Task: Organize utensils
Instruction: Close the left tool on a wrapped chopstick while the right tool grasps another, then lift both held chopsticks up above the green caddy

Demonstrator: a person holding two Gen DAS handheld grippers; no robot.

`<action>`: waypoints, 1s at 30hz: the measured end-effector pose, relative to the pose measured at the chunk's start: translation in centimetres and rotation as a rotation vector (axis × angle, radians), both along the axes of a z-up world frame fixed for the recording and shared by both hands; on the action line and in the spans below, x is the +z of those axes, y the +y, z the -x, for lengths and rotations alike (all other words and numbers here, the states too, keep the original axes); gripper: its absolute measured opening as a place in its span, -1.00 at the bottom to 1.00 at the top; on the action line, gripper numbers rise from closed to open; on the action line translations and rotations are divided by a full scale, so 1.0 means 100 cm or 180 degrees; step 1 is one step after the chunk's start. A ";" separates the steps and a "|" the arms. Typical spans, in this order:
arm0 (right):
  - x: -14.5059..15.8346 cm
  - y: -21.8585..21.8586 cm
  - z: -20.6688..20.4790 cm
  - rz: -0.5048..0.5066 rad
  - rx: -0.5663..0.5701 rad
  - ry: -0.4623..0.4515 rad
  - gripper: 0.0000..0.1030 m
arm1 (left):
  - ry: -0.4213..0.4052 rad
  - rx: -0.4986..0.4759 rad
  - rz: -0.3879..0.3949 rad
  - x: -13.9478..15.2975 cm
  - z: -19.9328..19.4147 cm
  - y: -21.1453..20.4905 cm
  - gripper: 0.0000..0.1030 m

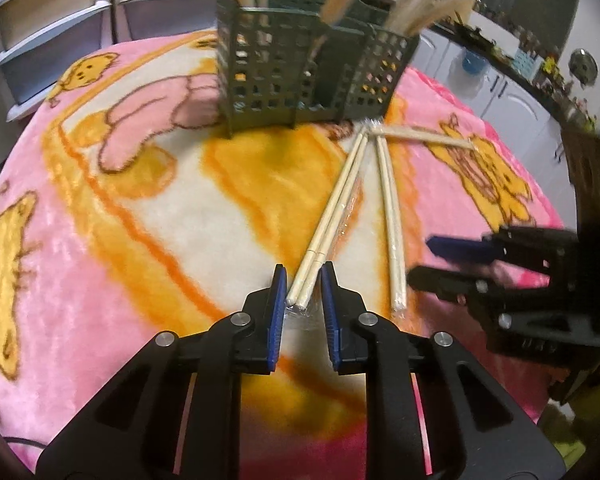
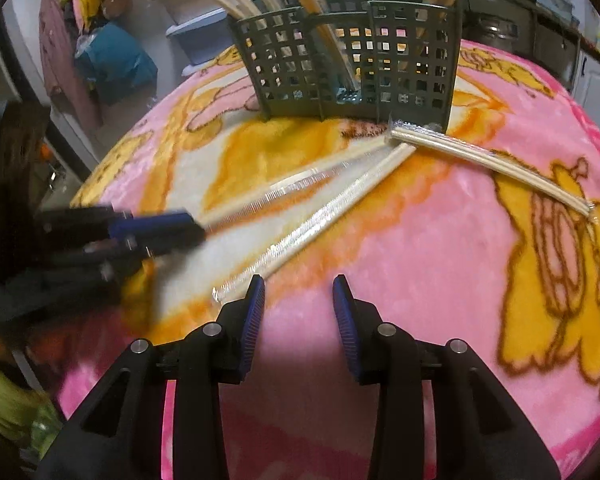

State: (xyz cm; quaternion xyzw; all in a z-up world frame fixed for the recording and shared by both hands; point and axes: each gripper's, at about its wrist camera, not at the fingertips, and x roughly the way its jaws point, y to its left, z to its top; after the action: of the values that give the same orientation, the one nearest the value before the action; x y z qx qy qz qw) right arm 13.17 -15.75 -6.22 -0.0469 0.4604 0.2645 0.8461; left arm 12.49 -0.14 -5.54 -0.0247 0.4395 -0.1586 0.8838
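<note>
Left gripper (image 1: 303,270): fingers clenched on the near end of one pair of pale wooden chopsticks in clear plastic wrap (image 1: 340,208), blue pads against the wrap on both sides. This held pair flat on the pink and orange plush blanket with cartoon animals (image 1: 140,240) over the table, far tip pointing toward the dark green plastic lattice holder (image 1: 300,76).

Right gripper (image 2: 299,280): fingers released, only blanket between them (left pad just beside the near end of a second wrapped pair, not touching as far as visible). This middle pair (image 2: 320,216) also flat, just beside the held pair, both spread like a narrow fan with tips meeting near the holder's foot.

A third wrapped pair (image 2: 480,156) crosswise, one end at the holder's base, the other toward the right edge of the table.

Holder upright near the far edge, with several more chopsticks standing inside its compartments.

Wide bare blanket on the left half of the table. Pale plastic drawer units (image 1: 52,28) behind the far left edge. Both grippers close together near the front edge.
</note>
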 end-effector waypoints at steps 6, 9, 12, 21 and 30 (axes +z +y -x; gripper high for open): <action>0.008 0.006 0.008 -0.0158 0.0224 -0.0083 -0.32 | -0.0193 0.0092 0.0055 0.017 0.003 0.009 -0.76; 0.004 0.014 0.009 -0.0158 0.0335 0.0001 -0.32 | -0.0265 0.0129 0.0082 0.025 0.003 0.013 -0.77; 0.003 0.022 0.009 -0.0191 0.0361 0.0023 -0.31 | -0.0352 0.0174 0.0092 0.034 0.003 0.016 -0.80; -0.003 0.048 0.023 0.0275 0.0308 -0.0302 -0.25 | -0.0468 0.0204 0.0140 0.048 0.004 0.018 -0.85; 0.015 0.012 0.034 0.0127 0.0285 -0.0246 -0.83 | -0.0617 0.0198 0.0181 0.065 0.008 0.018 -0.87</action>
State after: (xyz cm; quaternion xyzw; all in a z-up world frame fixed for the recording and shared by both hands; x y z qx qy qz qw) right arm 9.80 -14.52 -4.75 -0.0945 0.4300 0.2908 0.8495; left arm 11.73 1.66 0.91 -0.0481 0.3463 -0.1451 0.9256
